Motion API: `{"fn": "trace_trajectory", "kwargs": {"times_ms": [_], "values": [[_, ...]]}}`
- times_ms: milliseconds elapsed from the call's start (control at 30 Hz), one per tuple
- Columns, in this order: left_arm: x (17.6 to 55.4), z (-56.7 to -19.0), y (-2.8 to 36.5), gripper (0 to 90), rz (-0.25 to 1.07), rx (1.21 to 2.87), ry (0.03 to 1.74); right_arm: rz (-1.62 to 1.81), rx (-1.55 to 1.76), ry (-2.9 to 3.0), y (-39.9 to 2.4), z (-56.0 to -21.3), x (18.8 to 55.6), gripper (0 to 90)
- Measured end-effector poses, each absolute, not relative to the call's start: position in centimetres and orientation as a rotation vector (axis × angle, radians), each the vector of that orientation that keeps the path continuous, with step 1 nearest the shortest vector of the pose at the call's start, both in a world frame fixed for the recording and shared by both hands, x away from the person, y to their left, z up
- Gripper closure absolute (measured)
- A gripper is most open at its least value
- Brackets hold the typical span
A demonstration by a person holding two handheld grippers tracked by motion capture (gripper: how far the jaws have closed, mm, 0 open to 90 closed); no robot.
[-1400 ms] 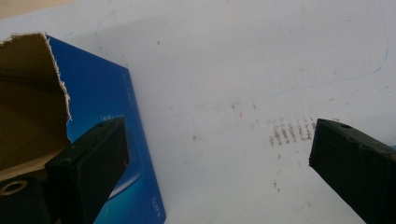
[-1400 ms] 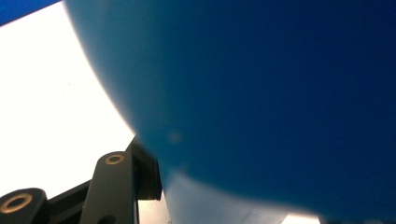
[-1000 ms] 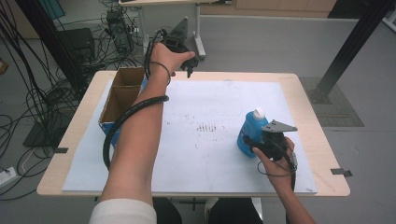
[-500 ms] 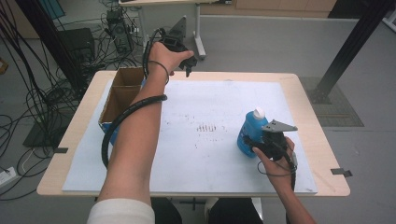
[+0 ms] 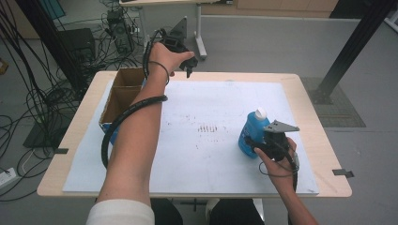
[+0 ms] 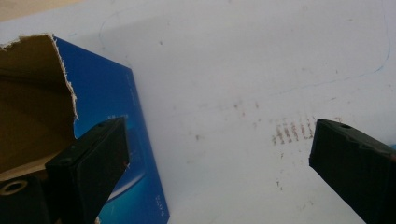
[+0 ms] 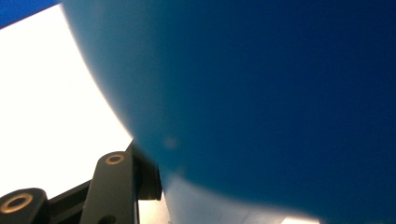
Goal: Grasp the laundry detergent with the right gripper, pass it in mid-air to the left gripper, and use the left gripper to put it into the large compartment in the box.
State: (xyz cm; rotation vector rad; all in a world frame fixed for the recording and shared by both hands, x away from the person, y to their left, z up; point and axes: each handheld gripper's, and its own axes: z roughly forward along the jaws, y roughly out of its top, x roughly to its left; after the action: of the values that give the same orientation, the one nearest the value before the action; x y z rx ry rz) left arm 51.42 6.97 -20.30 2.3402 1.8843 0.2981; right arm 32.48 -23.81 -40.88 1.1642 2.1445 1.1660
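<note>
1. A light wooden table (image 5: 309,105) carries a large white sheet (image 5: 225,101) that covers most of its top; faint brown marks (image 5: 209,127) sit near the sheet's middle.
2. An open cardboard box with blue outer walls (image 5: 123,93) stands along the table's left edge, toward the far left corner. In the left gripper view its torn brown flap and blue side (image 6: 119,140) lie just beside the left jaw.
3. A blue plastic bottle with a white cap (image 5: 251,131) stands upright near the right edge of the table, toward the near side. In the right gripper view its blue surface (image 7: 261,93) is blurred and very close.
4. The left gripper (image 5: 183,58) is held above the far edge of the table, its jaws spread wide with nothing between them.
5. The right gripper (image 5: 270,143) is pressed against the bottle's near right side; whether its jaws clamp the bottle cannot be told.
</note>
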Motion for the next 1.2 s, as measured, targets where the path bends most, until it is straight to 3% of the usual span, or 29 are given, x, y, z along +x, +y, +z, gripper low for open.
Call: {"fn": "trace_trajectory", "kwargs": {"times_ms": [700,1200], "values": [[50.8,-18.8,6.5,5.6,0.300,2.442,1.750,1.150,1.146,2.252,-24.2,-38.9,34.0,44.0],[49.7,-15.4,6.3,4.8,0.317,2.655,1.423,1.153,1.027,2.390,-22.4,-34.2,38.6,43.9]]}}
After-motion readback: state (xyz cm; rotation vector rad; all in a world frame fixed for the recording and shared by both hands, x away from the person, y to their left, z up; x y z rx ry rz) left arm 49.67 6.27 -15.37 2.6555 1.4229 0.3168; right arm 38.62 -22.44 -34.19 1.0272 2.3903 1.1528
